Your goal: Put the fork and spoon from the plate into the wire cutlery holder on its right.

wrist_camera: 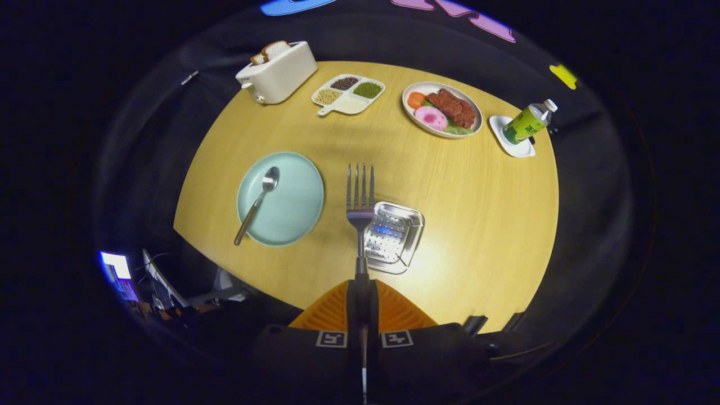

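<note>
We see a round wooden table [478,225] carrying everything; its right half is bare wood with open room out to the right edge; the middle strip between the near items and the far row is also free. At the far-left edge stands a white toaster [278,73] with bread in its slots. On the left side, close to the left and near edges, sits the pale green plate [298,208]; the spoon [257,203] lies across it, bowl toward the far side, handle tip overhanging the plate's near rim. Along the far edge sits an oval dish of food [441,108]; left of it a white divided tray [349,94] with beans and grains. Near the table's near edge, right of the plate with a gap of bare wood between, sits the metal cutlery holder [396,236], perforated bottom showing, nothing lying inside that we can make out. At the far-right edge a green bottle [527,122] stands on a small white coaster [511,143]. The fork [360,211] is up off the plate, tines pointing away, lying over the holder's left rim in our view. The gripper [360,298] has its orange fingers [394,312] pressed together on the fork's handle.
</note>
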Available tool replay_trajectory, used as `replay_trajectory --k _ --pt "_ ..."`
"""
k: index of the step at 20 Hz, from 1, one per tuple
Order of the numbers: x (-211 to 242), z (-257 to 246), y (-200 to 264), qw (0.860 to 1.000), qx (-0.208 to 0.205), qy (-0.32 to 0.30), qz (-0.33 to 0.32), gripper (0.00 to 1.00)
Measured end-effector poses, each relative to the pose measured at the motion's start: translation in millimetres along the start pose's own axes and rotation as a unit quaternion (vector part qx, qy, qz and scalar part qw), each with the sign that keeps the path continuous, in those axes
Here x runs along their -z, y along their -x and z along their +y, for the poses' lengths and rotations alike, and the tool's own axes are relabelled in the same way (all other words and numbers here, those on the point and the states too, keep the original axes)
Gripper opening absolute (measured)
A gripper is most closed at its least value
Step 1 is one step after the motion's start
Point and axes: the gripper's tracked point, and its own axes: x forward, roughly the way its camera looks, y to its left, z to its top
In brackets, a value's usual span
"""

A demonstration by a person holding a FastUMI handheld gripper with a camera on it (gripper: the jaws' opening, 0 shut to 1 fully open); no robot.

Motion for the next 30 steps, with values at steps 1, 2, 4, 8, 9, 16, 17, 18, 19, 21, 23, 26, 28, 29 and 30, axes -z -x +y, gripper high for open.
replay_trajectory --k 1,2,4,8,9,16,17,18,19,21,23,26,28,29,30 --pt "13.5 -11.0 -2.1 0.999 0.009 0.016 0.039 0.07" --pt "22.5 -23.9 -5.5 0.996 0.023 0.033 0.074 0.08" --pt "34.0 -40.1 -11.0 0.990 0.042 0.055 0.124 0.08" --pt "30.7 -38.1 -29.1 0.980 0.040 0.063 0.184 0.08" --pt "29.3 -37.2 -33.4 0.977 0.043 0.065 0.198 0.07" --pt "20.6 -20.5 -57.7 0.954 0.054 0.066 0.287 0.07" --pt "20.2 -20.6 -59.7 0.952 0.058 0.065 0.294 0.07" --pt "19.4 -21.6 -60.4 0.949 0.063 0.064 0.302 0.07" --pt "21.1 -22.5 -61.1 0.947 0.068 0.065 0.308 0.09" --pt "20.1 -25.0 -65.1 0.947 0.074 0.065 0.307 0.12" --pt "15.6 -24.0 -65.2 0.949 0.073 0.066 0.299 0.18" --pt "10.9 -24.6 -68.0 0.959 0.065 0.067 0.269 0.57" --pt "3.5 -23.6 -66.5 0.967 0.060 0.062 0.240 0.78" --pt "2.0 -21.9 -66.1 0.971 0.053 0.059 0.224 0.78" --pt "-0.9 -22.8 -64.0 0.976 0.050 0.055 0.206 0.80"
